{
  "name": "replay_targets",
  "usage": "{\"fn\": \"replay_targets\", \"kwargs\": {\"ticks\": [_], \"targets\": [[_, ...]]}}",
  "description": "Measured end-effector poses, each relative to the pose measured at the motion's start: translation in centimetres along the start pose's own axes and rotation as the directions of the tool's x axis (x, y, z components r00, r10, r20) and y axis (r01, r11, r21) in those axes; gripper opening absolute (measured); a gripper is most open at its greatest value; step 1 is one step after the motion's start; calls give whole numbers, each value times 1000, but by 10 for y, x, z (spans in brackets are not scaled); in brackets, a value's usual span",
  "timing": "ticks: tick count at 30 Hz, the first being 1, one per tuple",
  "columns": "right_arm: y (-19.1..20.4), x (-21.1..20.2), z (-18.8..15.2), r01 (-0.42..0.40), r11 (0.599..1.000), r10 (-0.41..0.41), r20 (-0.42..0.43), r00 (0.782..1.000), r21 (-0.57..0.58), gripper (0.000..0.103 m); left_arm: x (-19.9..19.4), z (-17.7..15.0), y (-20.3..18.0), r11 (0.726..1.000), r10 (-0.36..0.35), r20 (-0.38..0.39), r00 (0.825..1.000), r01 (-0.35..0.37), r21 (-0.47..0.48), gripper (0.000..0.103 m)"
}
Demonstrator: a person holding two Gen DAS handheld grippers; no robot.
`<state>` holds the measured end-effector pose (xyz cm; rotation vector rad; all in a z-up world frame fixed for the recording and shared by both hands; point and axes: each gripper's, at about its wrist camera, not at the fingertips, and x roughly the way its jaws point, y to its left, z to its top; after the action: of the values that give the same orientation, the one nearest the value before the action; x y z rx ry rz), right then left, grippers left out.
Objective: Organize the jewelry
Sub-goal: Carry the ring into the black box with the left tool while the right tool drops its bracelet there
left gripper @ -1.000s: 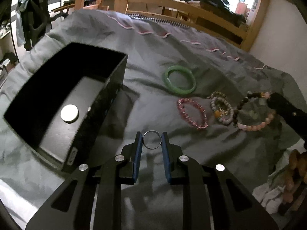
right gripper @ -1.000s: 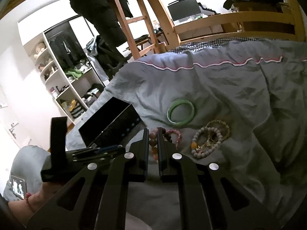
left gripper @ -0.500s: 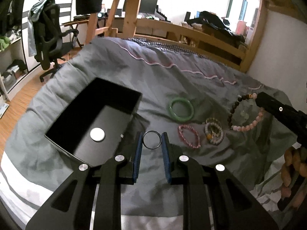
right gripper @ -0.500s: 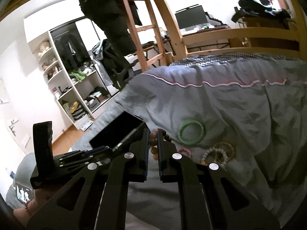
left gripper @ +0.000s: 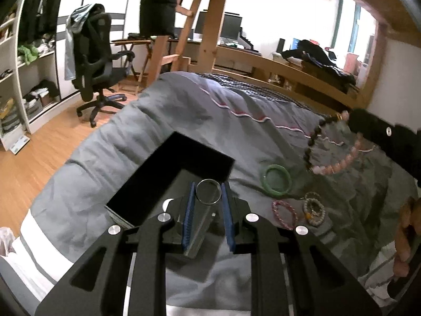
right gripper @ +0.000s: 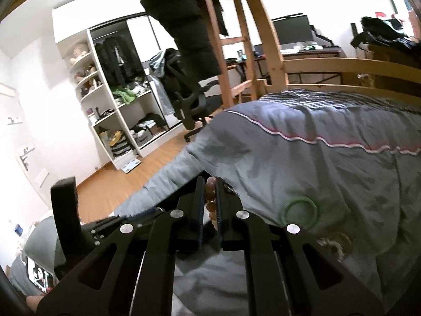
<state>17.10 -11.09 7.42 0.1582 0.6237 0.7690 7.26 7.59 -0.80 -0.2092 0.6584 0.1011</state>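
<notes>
My left gripper (left gripper: 208, 187) is shut on a thin silver bangle (left gripper: 209, 191) and holds it high above the open black box (left gripper: 168, 181) on the grey duvet. My right gripper (right gripper: 209, 184) is shut on a bead bracelet (right gripper: 210, 197); in the left wrist view that bracelet (left gripper: 334, 167), dark and pink beads, hangs from the right gripper's tip at the right. A green bangle (left gripper: 277, 179), a pink bead bracelet (left gripper: 285, 214) and a small pile of bead bracelets (left gripper: 314, 209) lie on the duvet right of the box. The green bangle also shows in the right wrist view (right gripper: 298, 212).
The grey duvet (left gripper: 163, 121) drops off to a wooden floor (left gripper: 34, 158) at the left. A black office chair (left gripper: 97, 63) and white shelves (right gripper: 110, 115) stand beyond. The wooden bed rail (left gripper: 276, 68) and ladder (right gripper: 231, 39) run along the far side.
Both grippers have risen well above the bed with their bracelets held. The box and the loose bracelets look smaller and lower; more of the room shows.
</notes>
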Motion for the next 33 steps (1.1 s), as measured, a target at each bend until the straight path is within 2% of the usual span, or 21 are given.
{"fn": "replay_targets", "kwargs": {"ticks": [8, 16, 22, 26, 27, 28, 29, 30, 31, 32, 33], "targets": [[25, 41, 10, -61, 998, 60, -33, 998, -28, 9, -1, 5, 11, 998, 56, 29, 998, -56, -22, 20], [36, 77, 3, -89, 996, 86, -95, 992, -27, 9, 9, 3, 21, 996, 71, -12, 997, -71, -54, 20], [34, 105, -7, -93, 996, 91, -147, 985, -6, 9, 19, -1, 32, 991, 99, -57, 993, -104, -81, 20], [30, 122, -14, -100, 995, 102, -195, 975, 23, 10, 20, -1, 36, 990, 93, -68, 993, -100, -98, 20], [30, 125, -15, -97, 995, 101, -213, 972, 29, 13, 19, -1, 36, 990, 94, -66, 993, -101, -101, 20], [30, 126, -15, -93, 995, 97, -217, 971, 30, 27, 18, 0, 37, 989, 97, -60, 993, -103, -104, 22], [29, 124, -14, -94, 995, 99, -207, 973, 31, 39, 16, 0, 37, 989, 100, -54, 994, -105, -107, 28], [28, 120, -12, -94, 995, 99, -180, 979, 36, 68, 15, 1, 38, 988, 103, -49, 993, -108, -109, 33], [26, 114, -10, -94, 995, 100, -147, 984, 45, 84, 14, 0, 38, 988, 106, -44, 993, -111, -111, 43], [24, 109, -7, -91, 994, 97, -123, 988, 52, 86, 13, 0, 38, 987, 111, -37, 993, -115, -115, 52], [20, 103, -2, -74, 996, 79, -107, 991, 56, 86, 11, 0, 39, 986, 114, -30, 993, -117, -121, 57]]}}
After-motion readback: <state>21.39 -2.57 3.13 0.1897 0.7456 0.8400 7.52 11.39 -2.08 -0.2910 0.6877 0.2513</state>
